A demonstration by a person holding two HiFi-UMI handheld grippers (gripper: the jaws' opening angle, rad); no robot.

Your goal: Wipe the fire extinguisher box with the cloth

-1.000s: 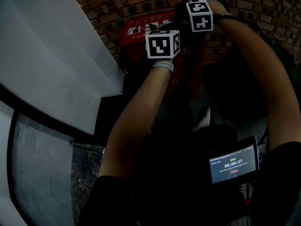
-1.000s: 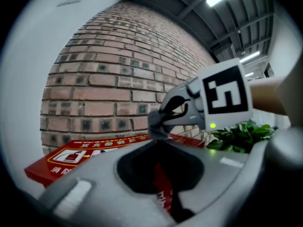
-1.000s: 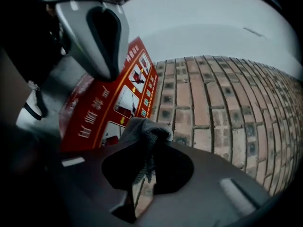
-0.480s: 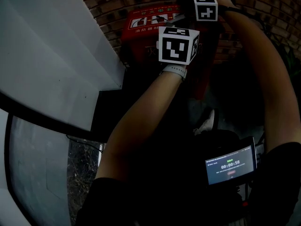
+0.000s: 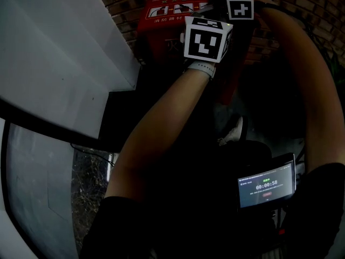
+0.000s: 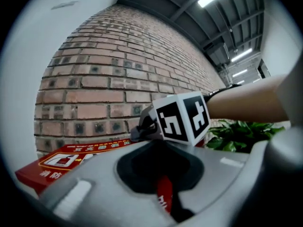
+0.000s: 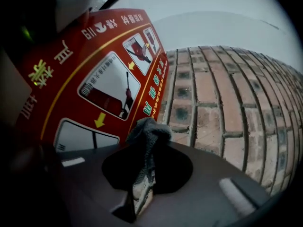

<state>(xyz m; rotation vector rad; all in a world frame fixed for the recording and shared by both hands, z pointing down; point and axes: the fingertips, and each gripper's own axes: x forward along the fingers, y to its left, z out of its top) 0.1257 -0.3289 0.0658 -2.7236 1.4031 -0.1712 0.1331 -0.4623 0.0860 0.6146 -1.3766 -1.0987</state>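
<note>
Because the left tongs [image 6: 163,200] have risen over the last second toward the upper centre of the head view, their marker cube now covers part of the fire extinguisher box [image 5: 170,12]. The box sits at the very top of that frame against the brick wall [image 7: 215,103]. The right tongs [image 7: 138,193] have kept their place by the box's upper right corner. Judging from that, the wiping of the top face is under way rather than finished, and the left arm looks to be coming in to steady the box (it carries nothing to wipe with).

The right tongs pinch the cloth [image 7: 146,143], a grey, loosely knitted rag bunched into a soft knob that sticks out past the tips. It lies at the edge of the box's printed face, though contact cannot be confirmed. The left tongs are pressed almost together on nothing, and only a red sliver of the box shows through the slit. The box is a glossy red cuboid with white pictogram panels and yellow lines, likely smooth enough to wipe easily. The wall behind is rough brick with recessed mortar. Green leaves of a plant [image 6: 236,134] show at the right of the left gripper view.
</note>
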